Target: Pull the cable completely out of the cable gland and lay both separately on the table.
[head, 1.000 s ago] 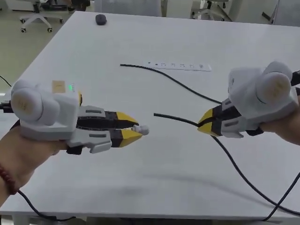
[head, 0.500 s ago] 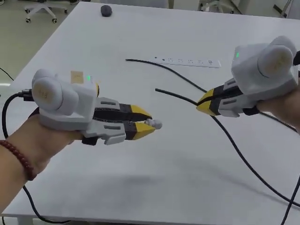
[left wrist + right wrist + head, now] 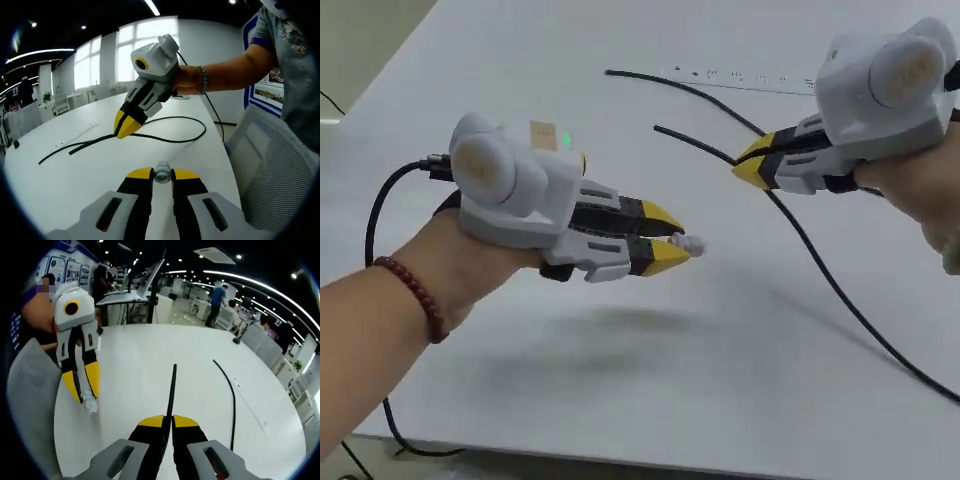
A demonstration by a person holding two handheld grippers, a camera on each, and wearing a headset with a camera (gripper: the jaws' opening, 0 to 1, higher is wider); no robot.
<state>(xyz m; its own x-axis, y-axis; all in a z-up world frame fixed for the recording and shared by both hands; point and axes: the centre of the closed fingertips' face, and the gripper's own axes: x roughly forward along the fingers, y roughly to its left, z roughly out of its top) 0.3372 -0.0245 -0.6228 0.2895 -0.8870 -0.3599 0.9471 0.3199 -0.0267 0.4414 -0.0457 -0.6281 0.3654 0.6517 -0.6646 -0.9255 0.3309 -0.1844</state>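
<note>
Head view, cable gland (image 3: 693, 244) pinched in left tool (image 3: 681, 241)

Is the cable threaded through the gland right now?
No: the cable gland sits alone in the fingers of the left gripper, while the cable, clamped by the right gripper, ends free, apart from it.

— Where's the cable gland (image 3: 692, 244)?
— Between the left claw's (image 3: 685, 243) tips, over the table's (image 3: 620, 400) left half.
— And the cable (image 3: 695, 145)?
— To the right, in the right claw (image 3: 738, 167), trailing toward the front right corner. Behind it lie a second cable (image 3: 690, 89), then a power strip (image 3: 740, 78).
</note>
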